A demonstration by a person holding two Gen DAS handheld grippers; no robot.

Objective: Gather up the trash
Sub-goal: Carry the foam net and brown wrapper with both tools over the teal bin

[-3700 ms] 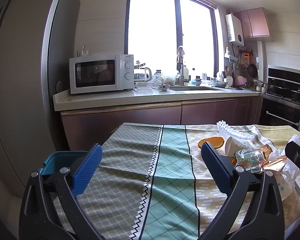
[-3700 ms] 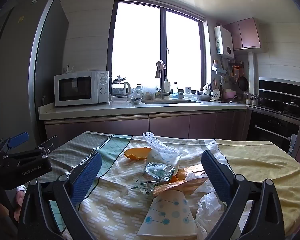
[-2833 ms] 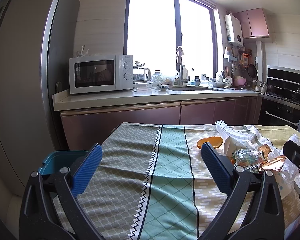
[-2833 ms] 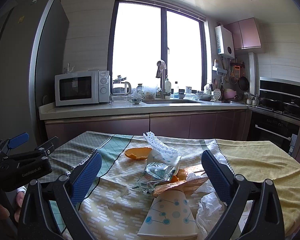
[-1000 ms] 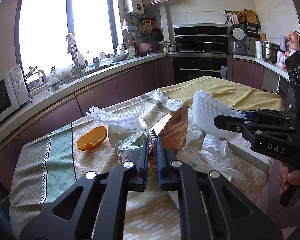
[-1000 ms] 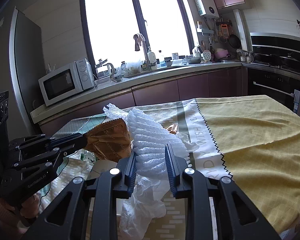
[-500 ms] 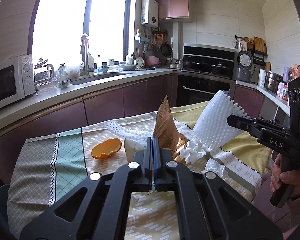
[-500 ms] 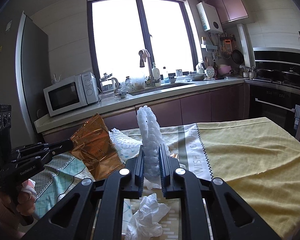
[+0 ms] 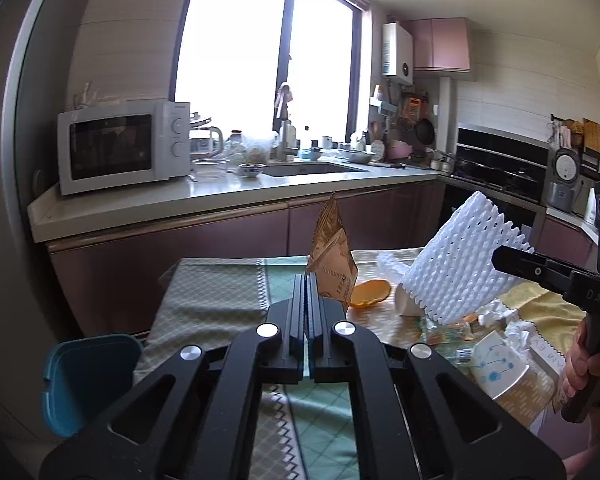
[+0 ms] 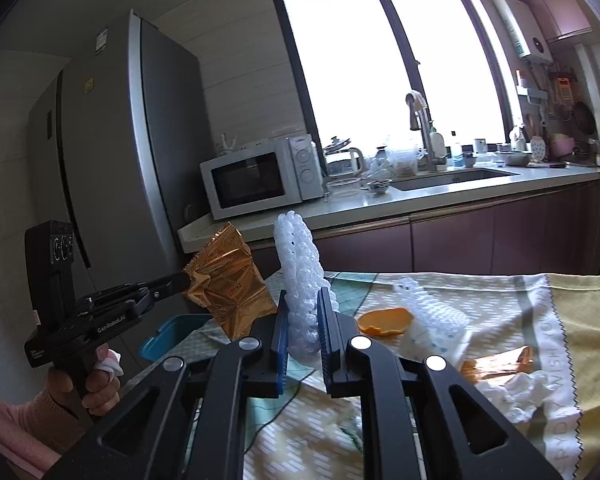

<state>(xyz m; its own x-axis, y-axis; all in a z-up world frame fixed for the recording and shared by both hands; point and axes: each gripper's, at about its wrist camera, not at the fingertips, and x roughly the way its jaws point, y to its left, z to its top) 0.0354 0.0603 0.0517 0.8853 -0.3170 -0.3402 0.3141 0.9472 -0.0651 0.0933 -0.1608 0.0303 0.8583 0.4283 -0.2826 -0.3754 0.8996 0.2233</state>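
Note:
My left gripper [image 9: 307, 280] is shut on a crinkled gold snack wrapper [image 9: 332, 256] and holds it above the table; the wrapper also shows in the right wrist view [image 10: 224, 280]. My right gripper [image 10: 303, 300] is shut on a white foam fruit net [image 10: 300, 280], which also shows in the left wrist view [image 9: 456, 268]. On the tablecloth [image 9: 212, 296] lie an orange peel [image 9: 370, 292], a paper cup [image 9: 496, 372], crumpled tissues [image 10: 516, 396], a second foam net [image 10: 432, 308] and another gold wrapper [image 10: 496, 364].
A blue bin [image 9: 84, 380] stands on the floor at the table's left end, also seen in the right wrist view [image 10: 172, 336]. Behind it are a grey fridge [image 10: 120, 184], a counter with a microwave [image 9: 120, 152] and a sink [image 9: 312, 168].
Both grippers, open and empty at first, have shut on the wrapper and the foam net, lifted them off the table and swung left towards the bin end.

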